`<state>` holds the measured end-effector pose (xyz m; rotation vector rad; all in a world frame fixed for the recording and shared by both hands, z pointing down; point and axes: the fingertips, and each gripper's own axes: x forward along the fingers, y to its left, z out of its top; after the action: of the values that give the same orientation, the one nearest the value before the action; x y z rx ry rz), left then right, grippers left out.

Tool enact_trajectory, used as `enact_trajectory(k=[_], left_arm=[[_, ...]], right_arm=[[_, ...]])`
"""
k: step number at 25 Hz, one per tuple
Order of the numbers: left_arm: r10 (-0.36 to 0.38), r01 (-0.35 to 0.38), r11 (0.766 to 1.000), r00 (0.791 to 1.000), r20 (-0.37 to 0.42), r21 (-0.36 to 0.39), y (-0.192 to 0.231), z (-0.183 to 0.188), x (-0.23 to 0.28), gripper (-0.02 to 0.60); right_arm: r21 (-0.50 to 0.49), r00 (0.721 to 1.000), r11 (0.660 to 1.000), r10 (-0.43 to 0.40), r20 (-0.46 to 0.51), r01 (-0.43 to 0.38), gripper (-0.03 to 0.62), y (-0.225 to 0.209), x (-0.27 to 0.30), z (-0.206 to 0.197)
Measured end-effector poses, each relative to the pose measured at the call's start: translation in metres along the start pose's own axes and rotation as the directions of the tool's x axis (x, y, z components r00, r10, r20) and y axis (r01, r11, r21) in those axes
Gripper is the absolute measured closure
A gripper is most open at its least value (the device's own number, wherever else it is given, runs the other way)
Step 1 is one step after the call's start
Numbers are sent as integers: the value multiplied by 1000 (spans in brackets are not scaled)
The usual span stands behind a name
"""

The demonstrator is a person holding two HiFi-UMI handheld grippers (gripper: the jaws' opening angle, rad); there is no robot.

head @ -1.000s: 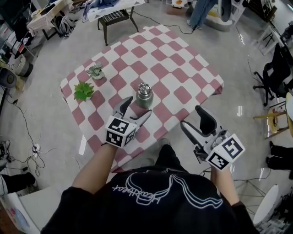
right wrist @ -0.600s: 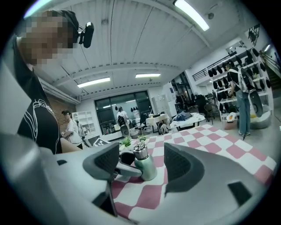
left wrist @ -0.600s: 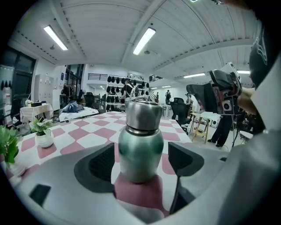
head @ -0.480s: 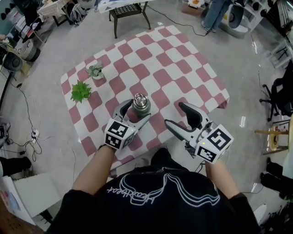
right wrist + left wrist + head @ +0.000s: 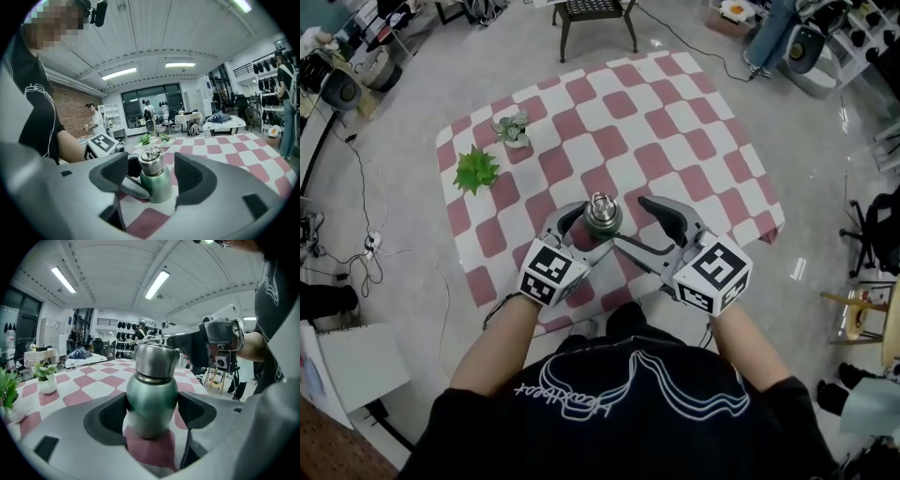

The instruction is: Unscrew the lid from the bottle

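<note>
Two grippers, one bottle. Found the bottle [image 5: 602, 220], green-bodied with a steel shoulder, upright on the red-and-white checked tabletop [image 5: 675, 141], toward the edge nearest the person. Saw its silver lid [image 5: 600, 201] seated on the neck, with a small loop handle on top.

Found the left gripper [image 5: 586, 231] low at the bottle, reaching in from the person's side and tipped slightly downward. Had just been closing its fingers [image 5: 108, 416]. Read the dark pads as pressed against the green body on both flanks, below the shoulder, with the bottle squarely between them and its base on the cloth.

Found the right gripper [image 5: 630, 221] just beside the bottle on the other side, angled in toward it, with its lower finger close by the left gripper's. Read its fingers [image 5: 196, 174] as wide apart and gripping nothing. Saw bottle and lid framed between them in the right gripper view, with clear gaps on either side and no touch.

Noted a leafy green plant [image 5: 475, 171] and a small plant in a white pot [image 5: 514, 131] near each other at the tabletop's far left, well apart from the bottle.
</note>
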<state>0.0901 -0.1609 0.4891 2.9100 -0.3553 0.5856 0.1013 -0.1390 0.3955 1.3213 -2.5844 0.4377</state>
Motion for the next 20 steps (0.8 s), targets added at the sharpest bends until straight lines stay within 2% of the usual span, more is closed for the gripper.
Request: enact_trajectory(k=[8, 16, 20], left_arm=[[1, -1, 1000, 1000, -4, 4, 0, 0, 0, 235], [1, -1, 1000, 1000, -2, 2, 0, 0, 0, 235], [2, -2, 1000, 1000, 0, 0, 0, 0, 0, 236]], right_arm=[[-74, 996, 995, 60, -59, -64, 310, 3, 35, -7], [-138, 994, 988, 49, -98, -62, 356, 3, 51, -14], [-149, 992, 985, 68, -103, -83, 353, 3, 52, -14]])
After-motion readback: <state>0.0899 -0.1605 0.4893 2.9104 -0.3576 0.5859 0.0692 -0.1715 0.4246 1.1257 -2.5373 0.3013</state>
